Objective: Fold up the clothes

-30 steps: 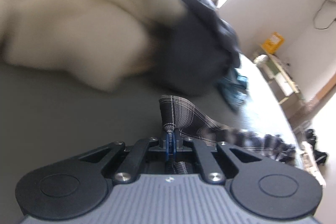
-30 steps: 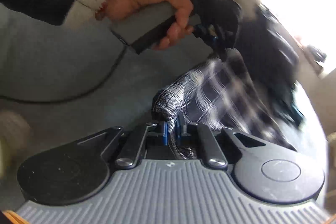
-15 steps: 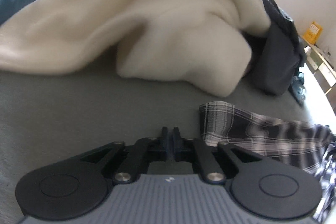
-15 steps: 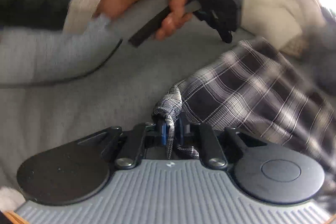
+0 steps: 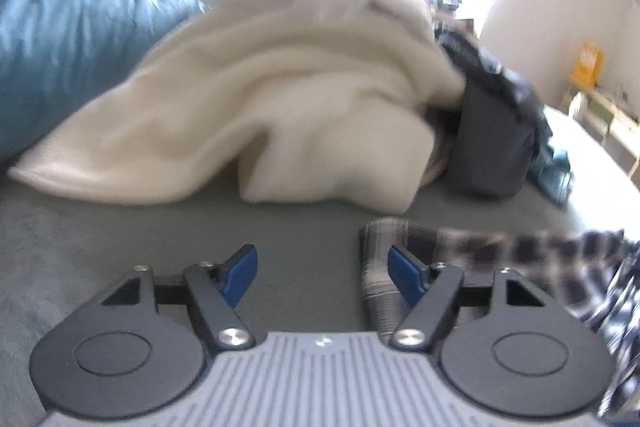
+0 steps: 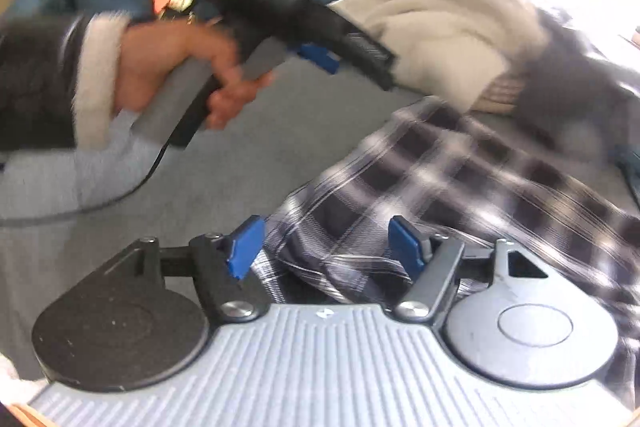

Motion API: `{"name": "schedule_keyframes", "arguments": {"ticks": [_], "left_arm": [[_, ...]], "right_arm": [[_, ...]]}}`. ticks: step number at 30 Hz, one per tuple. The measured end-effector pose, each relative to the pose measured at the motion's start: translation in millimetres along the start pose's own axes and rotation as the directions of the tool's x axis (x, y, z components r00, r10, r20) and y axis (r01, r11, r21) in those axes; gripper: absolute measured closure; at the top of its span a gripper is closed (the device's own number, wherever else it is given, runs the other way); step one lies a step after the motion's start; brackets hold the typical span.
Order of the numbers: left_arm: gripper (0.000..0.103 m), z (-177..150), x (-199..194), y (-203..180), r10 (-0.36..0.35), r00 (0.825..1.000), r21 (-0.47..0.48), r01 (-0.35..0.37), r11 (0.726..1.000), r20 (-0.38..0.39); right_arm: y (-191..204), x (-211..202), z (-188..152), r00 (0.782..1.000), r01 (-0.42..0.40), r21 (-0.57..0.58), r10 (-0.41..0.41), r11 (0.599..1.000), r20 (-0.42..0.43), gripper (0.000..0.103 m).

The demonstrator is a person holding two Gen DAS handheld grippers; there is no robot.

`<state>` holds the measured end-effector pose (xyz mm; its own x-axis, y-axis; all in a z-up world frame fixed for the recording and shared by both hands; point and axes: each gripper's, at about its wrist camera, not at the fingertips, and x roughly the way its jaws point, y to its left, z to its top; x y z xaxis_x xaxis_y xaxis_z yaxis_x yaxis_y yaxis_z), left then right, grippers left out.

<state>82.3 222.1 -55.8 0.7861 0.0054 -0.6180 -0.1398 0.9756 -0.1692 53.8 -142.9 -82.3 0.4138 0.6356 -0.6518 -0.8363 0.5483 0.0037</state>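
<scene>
A black-and-white plaid garment lies spread on the grey bed. My right gripper is open and its jaws are still opening. A loose fold of the plaid cloth lies between the blue pads, and neither pad presses it. My left gripper is open too, its jaws also opening. The corner of the plaid garment lies by its right pad, ungripped. In the right wrist view a hand holds the left gripper above the bed, beyond the garment.
A big cream blanket is heaped ahead, with a dark garment at its right. A blue duvet lies far left. The grey bed surface stretches between. A cable trails from the left gripper.
Both grippers were shut on the plaid garment's edge. The left let go first and drew back, then both opened wide. The cloth has dropped onto the bed.
</scene>
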Motion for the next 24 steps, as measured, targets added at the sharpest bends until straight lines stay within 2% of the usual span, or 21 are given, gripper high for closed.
{"name": "schedule_keyframes", "arguments": {"ticks": [3,6,9,11,13,16,17,20,24], "left_arm": [[0.029,-10,-6,-11,-0.033,0.999,-0.012,0.033,0.999,-0.008],[0.029,-22,-6,-28,-0.074,0.997,0.022,0.075,0.997,-0.037],[0.029,-33,-5,-46,-0.101,0.993,0.071,0.105,0.992,-0.059],[0.029,-40,-3,-57,-0.114,0.991,0.11,0.121,0.987,-0.07],[0.029,-46,-2,-67,-0.109,0.991,0.152,0.12,0.981,-0.082],[0.029,-54,3,-80,-0.09,0.99,0.21,0.11,0.971,-0.105],[0.029,-56,5,-83,-0.08,0.99,0.224,0.104,0.969,-0.113],[0.029,-63,8,-86,-0.051,0.99,0.24,0.083,0.967,-0.134],[0.029,-67,11,-85,-0.024,0.989,0.237,0.059,0.97,-0.148]], "right_arm": [[-21,-17,-4,0.999,0.031,0.06,-0.032,0.998,0.017,0.031],[-50,-40,-12,0.996,0.083,0.121,-0.084,0.989,0.002,0.029],[-86,-68,-26,0.983,0.183,0.185,-0.184,0.966,-0.012,0.028],[-118,-87,-38,0.96,0.272,0.258,-0.278,0.927,-0.014,0.028],[-151,-106,-49,0.929,0.356,0.33,-0.369,0.875,-0.023,0.028],[-202,-132,-71,0.877,0.442,0.466,-0.479,0.767,-0.043,0.029],[-218,-139,-79,0.862,0.457,0.511,-0.505,0.728,-0.051,0.032],[-257,-146,-97,0.844,0.462,0.591,-0.533,0.662,-0.062,0.044],[-293,-121,-105,0.834,0.488,0.59,-0.542,0.643,-0.099,0.061]]}}
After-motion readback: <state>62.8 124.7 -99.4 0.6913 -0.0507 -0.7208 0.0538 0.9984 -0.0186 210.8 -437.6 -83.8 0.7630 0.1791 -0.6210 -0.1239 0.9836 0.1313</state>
